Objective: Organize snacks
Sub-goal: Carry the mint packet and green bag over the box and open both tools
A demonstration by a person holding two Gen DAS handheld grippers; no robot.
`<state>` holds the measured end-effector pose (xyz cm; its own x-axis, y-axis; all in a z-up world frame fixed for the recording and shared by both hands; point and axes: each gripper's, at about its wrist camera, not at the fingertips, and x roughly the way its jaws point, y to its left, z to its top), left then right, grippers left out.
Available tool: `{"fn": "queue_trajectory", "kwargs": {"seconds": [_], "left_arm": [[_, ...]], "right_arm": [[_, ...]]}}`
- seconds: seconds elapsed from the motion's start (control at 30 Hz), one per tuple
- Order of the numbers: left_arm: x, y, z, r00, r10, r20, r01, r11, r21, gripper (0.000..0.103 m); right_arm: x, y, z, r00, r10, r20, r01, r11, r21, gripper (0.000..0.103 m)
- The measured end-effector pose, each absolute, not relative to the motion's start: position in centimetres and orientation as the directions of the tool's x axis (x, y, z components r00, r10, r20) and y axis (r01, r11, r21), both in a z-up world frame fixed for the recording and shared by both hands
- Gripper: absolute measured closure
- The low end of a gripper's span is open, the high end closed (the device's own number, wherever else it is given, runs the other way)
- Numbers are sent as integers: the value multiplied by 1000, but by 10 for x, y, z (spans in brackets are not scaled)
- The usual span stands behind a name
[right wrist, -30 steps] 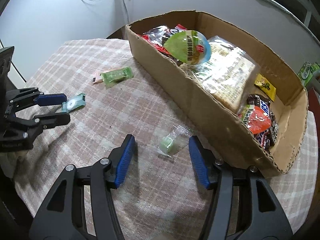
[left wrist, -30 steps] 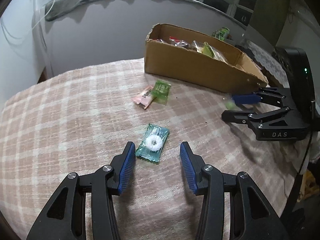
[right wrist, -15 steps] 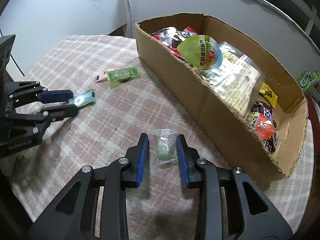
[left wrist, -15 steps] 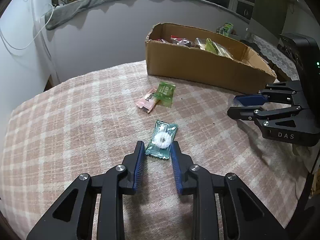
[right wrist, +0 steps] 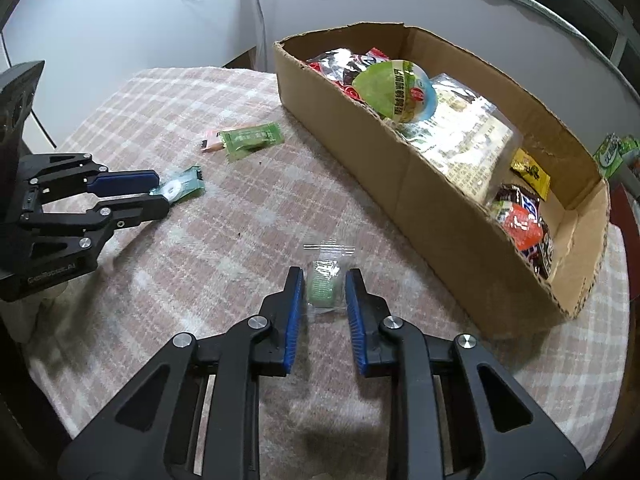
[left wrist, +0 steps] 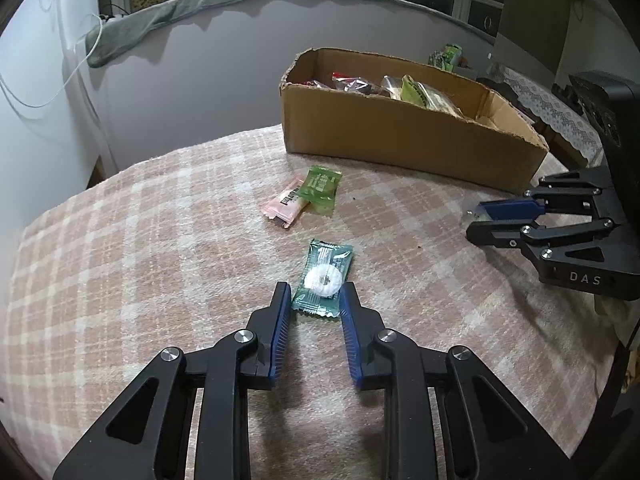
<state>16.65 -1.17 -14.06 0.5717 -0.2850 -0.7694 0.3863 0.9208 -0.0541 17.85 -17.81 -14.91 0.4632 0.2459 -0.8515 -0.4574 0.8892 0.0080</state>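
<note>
Cardboard box (right wrist: 400,184) sitting on the plaid counter (left wrist: 160,240), holding snacks. In front of the box, left gripper (left wrist: 314,300) pinching teal mint packet (left wrist: 323,278); right gripper (right wrist: 323,286) pinching clear green-candy packet (right wrist: 325,280).

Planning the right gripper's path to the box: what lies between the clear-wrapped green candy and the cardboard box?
Only bare checked tablecloth between the clear-wrapped green candy and cardboard box, per the right wrist view.
</note>
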Motion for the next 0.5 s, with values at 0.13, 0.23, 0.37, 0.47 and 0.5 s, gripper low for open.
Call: {"fn": "queue_trajectory", "kwargs": {"seconds": [0.13, 0.23, 0.37, 0.47, 0.5], "left_arm": [[165, -11, -136, 578, -305, -757, 388, 919, -74, 80], [164, -13, -132, 583, -315, -749, 393, 916, -80, 80], [164, -14, -124, 588, -336, -736, 397, 912, -99, 80], [167, -14, -113, 599, -358, -716, 396, 910, -124, 80], [170, -15, -107, 603, -368, -708, 396, 908, -135, 80]], "right_arm": [[175, -184, -144, 475, 259, -841, -448, 894, 22, 81], [172, -187, -138, 490, 262, -831, -446, 895, 19, 81], [169, -188, -128, 505, 271, -820, -448, 894, 20, 81], [167, -190, -119, 522, 279, -806, -450, 893, 18, 81], [167, -191, -116, 527, 290, -799, -457, 889, 21, 81]]}}
